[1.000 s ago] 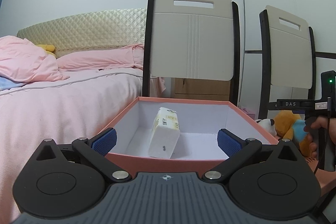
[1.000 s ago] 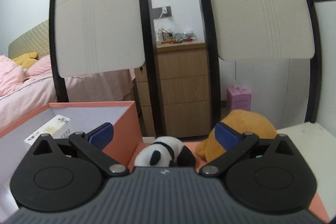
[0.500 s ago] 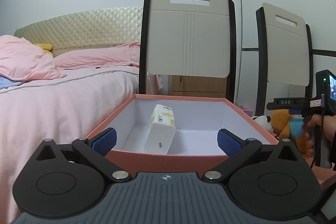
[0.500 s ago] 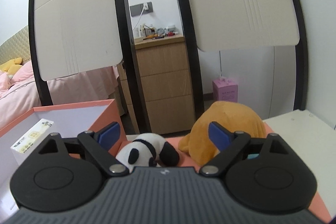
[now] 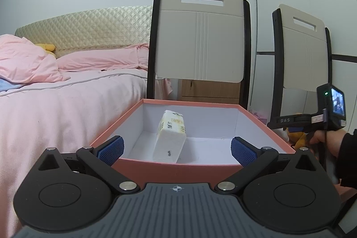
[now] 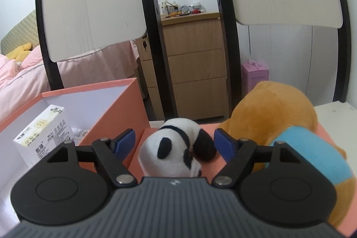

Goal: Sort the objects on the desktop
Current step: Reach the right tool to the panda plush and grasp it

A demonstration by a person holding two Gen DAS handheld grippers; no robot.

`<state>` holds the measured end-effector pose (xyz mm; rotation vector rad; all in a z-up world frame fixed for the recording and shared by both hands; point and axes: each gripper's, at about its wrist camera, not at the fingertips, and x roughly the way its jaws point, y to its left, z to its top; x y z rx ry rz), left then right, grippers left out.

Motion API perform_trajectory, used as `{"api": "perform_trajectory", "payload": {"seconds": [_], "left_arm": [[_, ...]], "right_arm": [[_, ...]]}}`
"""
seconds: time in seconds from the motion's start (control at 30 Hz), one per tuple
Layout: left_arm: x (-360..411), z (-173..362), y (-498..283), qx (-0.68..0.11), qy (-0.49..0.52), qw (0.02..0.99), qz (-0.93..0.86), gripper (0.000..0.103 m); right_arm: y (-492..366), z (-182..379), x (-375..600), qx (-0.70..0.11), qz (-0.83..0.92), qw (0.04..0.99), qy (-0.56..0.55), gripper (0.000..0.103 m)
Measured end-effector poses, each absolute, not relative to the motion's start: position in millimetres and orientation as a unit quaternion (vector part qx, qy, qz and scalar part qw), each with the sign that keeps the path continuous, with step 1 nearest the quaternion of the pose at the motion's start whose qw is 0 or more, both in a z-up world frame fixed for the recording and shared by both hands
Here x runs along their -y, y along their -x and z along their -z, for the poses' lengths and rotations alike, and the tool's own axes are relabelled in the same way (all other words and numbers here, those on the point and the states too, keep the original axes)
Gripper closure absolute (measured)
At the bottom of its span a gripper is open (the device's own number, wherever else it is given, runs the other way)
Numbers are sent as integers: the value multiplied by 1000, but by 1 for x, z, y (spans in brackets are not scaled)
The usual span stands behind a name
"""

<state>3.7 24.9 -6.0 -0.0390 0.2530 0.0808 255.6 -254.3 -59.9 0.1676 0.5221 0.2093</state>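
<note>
A salmon box (image 5: 256,119) with white inner walls holds a white tissue pack (image 5: 170,136), which leans on the box floor. My left gripper (image 5: 177,151) is open and empty, in front of the box's near wall. In the right wrist view the same box (image 6: 116,113) and tissue pack (image 6: 44,128) are at left. My right gripper (image 6: 175,142) is open with its pads on either side of a small panda plush (image 6: 176,148), which lies on a salmon lid (image 6: 212,165). An orange plush with a blue band (image 6: 279,126) lies on the lid to the right.
Two chairs (image 5: 198,41) stand behind the desk. A pink bed (image 5: 55,99) is at left. A wooden drawer unit (image 6: 196,64) and a pink carton (image 6: 255,75) stand beyond the chairs. The white desktop (image 6: 332,107) shows at right.
My left gripper has drawn back from the box a little. My right gripper has moved forward and lower, and the panda plush now lies between its pads.
</note>
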Motion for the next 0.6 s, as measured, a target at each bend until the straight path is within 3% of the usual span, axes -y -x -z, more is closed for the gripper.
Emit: {"api": "perform_trajectory", "payload": {"seconds": [0.2, 0.37, 0.6], "left_arm": [[-27, 6, -4, -126, 25, 991, -38, 0], [-26, 7, -5, -126, 22, 991, -41, 0], [-22, 8, -3, -123, 16, 991, -43, 0]], "right_arm": [[-264, 72, 246, -281, -95, 952, -74, 26], [-267, 77, 247, -291, -104, 947, -82, 43], [-260, 69, 253, -286, -97, 949, -84, 46]]}}
